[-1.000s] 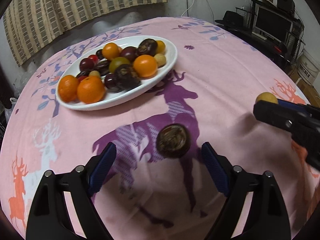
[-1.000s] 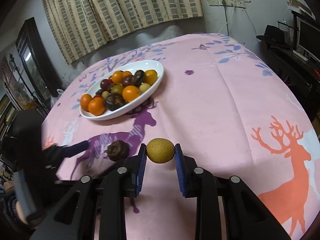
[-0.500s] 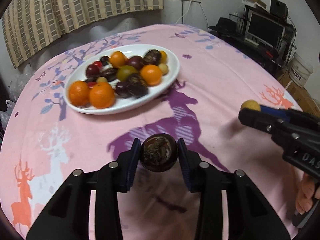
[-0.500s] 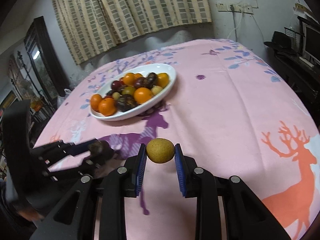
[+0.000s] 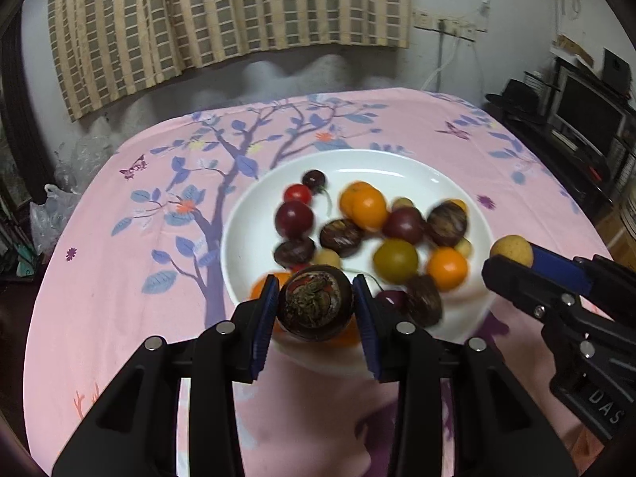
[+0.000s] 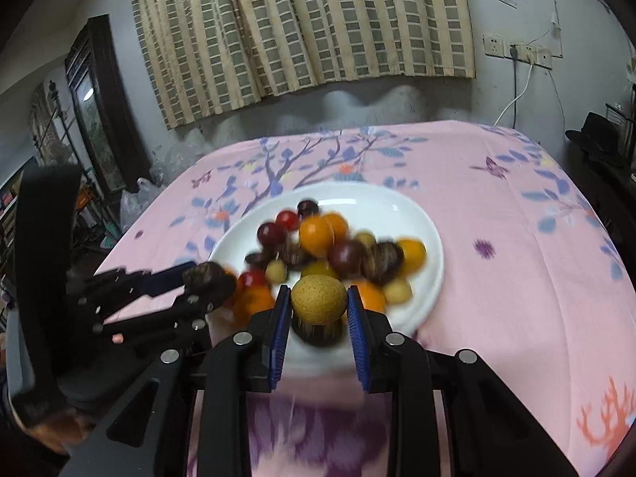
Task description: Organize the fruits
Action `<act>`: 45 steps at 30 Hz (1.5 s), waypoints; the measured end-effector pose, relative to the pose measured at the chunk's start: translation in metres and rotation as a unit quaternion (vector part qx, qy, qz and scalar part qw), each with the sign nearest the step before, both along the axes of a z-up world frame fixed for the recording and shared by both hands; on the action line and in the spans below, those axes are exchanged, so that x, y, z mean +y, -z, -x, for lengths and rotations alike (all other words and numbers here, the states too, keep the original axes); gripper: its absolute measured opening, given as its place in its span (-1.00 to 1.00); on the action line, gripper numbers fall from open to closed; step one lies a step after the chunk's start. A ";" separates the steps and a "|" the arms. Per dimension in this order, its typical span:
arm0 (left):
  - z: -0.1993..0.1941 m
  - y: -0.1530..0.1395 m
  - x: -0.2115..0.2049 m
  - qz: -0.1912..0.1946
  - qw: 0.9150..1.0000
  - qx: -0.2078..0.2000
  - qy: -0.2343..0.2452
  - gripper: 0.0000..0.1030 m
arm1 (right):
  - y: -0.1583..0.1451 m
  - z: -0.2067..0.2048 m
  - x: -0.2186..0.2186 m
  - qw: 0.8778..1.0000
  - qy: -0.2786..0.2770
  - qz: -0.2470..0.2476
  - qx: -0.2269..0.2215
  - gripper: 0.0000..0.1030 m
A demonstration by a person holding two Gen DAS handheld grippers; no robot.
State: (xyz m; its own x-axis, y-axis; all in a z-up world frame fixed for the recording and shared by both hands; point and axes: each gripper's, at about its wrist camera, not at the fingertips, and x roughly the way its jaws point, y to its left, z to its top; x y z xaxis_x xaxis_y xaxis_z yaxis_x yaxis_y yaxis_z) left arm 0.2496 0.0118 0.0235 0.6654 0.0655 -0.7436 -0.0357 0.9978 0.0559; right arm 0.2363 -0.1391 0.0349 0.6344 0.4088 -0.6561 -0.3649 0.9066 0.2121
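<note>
Carry-to-plate step: left gripper [image 5: 315, 307] fingers clamp dark fruit [image 5: 315, 306], right gripper [image 6: 318, 305] fingers clamp yellow fruit [image 6: 318, 299], both over near rim of plate [image 5: 397, 167]; next likely lower, release into gaps

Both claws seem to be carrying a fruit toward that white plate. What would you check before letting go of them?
1. Left claw shut on the dark brown fruit: ok.
2. Right claw shut on the yellow fruit: ok.
3. Both fruits over the white plate, not the pink tablecloth: ok; each hangs above its near rim.
4. Bare spot beneath each fruit: not ok; oranges and dark fruits crowd the near side, bare plate shows only at the far side.
5. Claws apart from each other: ok.
6. Height above the plate: cannot tell, views are blurred.
</note>
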 end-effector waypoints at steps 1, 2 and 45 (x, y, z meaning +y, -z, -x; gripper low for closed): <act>-0.007 0.000 0.002 0.001 1.000 0.002 -0.006 -0.28 | 0.002 -0.012 0.004 1.000 0.006 0.000 0.004 -0.45; -0.013 0.000 0.005 0.000 1.000 0.002 -0.015 -0.28 | 0.005 -0.020 0.006 1.000 0.010 0.000 0.008 -0.45; 0.174 0.018 0.007 0.019 0.999 -0.027 -0.041 0.90 | 0.046 0.134 -0.037 0.998 0.052 0.017 0.017 0.73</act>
